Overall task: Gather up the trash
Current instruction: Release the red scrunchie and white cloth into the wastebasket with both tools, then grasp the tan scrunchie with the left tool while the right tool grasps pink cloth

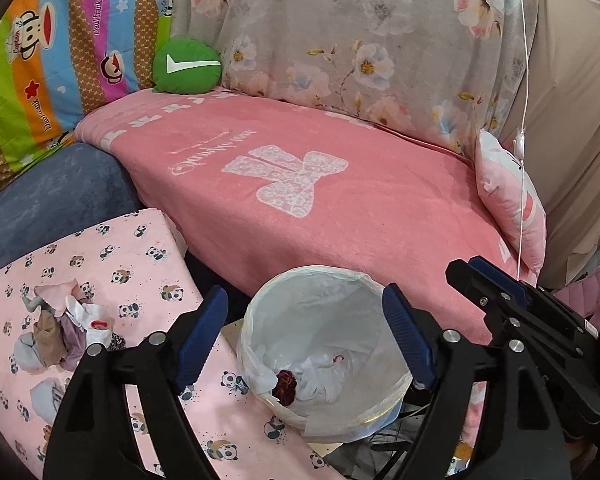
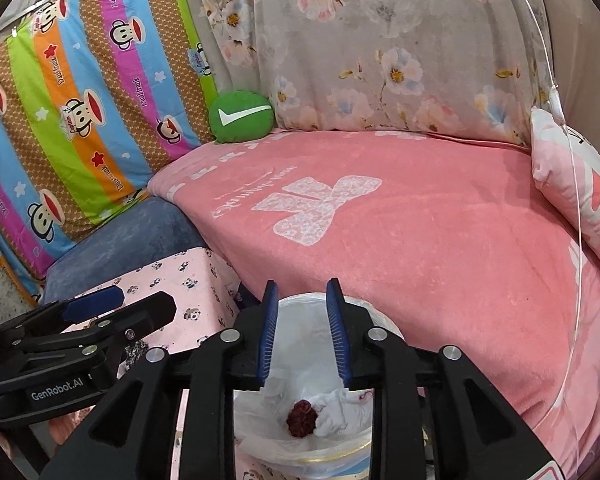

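A small bin [image 1: 300,304] with a white liner stands in front of the pink sofa. In it lie a dark red crumpled lump [image 1: 286,386] and a white tissue [image 1: 320,374]. My left gripper [image 1: 306,336] hangs over the bin, open wide with nothing between its blue pads. More trash [image 1: 68,332], crumpled tissues and wrappers, lies on the panda-print cloth to the left. In the right wrist view my right gripper [image 2: 304,332] is above the same bin [image 2: 256,436], open a little and empty, over the red lump [image 2: 302,424]. Each gripper shows in the other's view: right gripper [image 1: 472,270], left gripper [image 2: 112,304].
A pink blanket [image 1: 340,200] covers the sofa seat behind the bin. A green round cushion [image 1: 186,66] and a pink pillow [image 1: 512,204] lie on it. The panda-print cloth [image 1: 140,264] covers a low surface at left. A thin white cord [image 1: 523,112] hangs at right.
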Demonstrator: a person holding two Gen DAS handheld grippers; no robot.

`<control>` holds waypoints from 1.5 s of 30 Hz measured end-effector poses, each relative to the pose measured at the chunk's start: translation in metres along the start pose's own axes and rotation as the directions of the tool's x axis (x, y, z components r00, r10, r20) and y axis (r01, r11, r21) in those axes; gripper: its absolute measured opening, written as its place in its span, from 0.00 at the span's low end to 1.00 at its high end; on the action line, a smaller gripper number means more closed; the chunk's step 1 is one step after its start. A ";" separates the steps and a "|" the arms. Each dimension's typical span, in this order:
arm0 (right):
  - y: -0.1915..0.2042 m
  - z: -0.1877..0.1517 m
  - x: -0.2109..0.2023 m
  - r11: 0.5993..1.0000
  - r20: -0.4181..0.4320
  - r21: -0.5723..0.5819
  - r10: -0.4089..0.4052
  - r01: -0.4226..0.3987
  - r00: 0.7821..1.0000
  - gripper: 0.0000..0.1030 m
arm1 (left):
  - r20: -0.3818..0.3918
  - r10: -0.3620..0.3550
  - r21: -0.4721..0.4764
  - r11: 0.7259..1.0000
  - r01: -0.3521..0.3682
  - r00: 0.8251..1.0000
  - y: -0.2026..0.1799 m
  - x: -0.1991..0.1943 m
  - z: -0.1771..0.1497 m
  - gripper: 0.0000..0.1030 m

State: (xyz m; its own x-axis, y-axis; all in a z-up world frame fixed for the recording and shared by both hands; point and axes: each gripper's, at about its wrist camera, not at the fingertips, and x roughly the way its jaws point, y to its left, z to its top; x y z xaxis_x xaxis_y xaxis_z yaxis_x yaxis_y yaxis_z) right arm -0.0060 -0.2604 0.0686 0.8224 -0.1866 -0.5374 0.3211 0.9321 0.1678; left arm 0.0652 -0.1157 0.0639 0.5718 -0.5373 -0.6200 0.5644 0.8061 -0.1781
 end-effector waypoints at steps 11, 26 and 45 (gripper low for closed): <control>0.024 0.000 -0.009 0.999 0.013 -0.036 0.037 -0.036 0.999 0.35 | 0.034 0.021 -0.020 1.000 -0.020 0.999 0.012 -0.015 0.000 0.74; 0.091 -0.024 -0.002 0.986 -0.046 -0.112 0.122 -0.127 0.991 0.44 | 0.029 0.134 -0.139 0.982 -0.128 0.991 0.080 -0.040 -0.030 0.74; 0.208 -0.097 0.039 0.947 -0.227 -0.196 0.210 -0.256 0.951 0.48 | -0.109 0.333 -0.284 0.893 -0.350 0.937 0.207 -0.079 -0.117 0.77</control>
State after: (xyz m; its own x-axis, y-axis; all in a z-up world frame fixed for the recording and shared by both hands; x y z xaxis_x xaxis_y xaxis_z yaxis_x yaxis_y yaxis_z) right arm 0.0474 -0.0438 0.0025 0.7433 0.0890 -0.6630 0.0017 0.9909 0.1348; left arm 0.0676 0.1227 -0.0137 0.6584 -0.2080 -0.7234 0.1344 0.9781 -0.1589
